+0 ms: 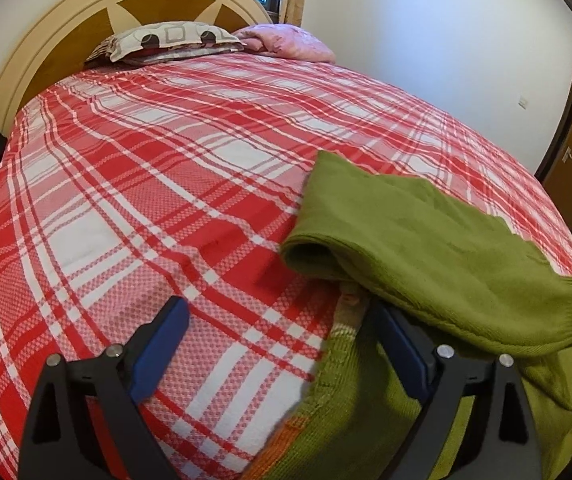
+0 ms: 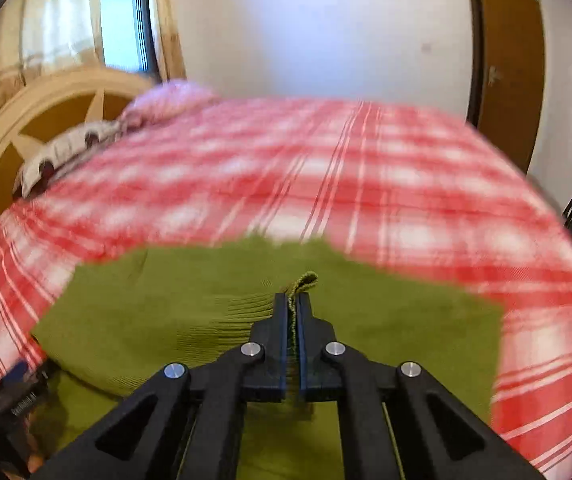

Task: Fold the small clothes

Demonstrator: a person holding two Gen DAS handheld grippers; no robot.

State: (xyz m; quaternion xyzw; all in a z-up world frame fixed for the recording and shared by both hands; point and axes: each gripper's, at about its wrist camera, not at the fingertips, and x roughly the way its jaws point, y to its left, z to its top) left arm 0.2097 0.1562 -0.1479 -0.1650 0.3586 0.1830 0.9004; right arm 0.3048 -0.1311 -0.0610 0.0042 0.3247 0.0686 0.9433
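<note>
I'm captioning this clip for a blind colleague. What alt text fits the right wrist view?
The right gripper is shut on the ribbed cuff of a green sweater, which is spread across a red plaid bed. Behind, blurred, are pillows, a headboard, a curtained window and a door.

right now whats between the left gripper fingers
Mostly bare plaid bedspread, seen in the left wrist view. The left gripper is open, and the green sweater edge reaches in only beside its right finger, under the folded sleeve.
</note>
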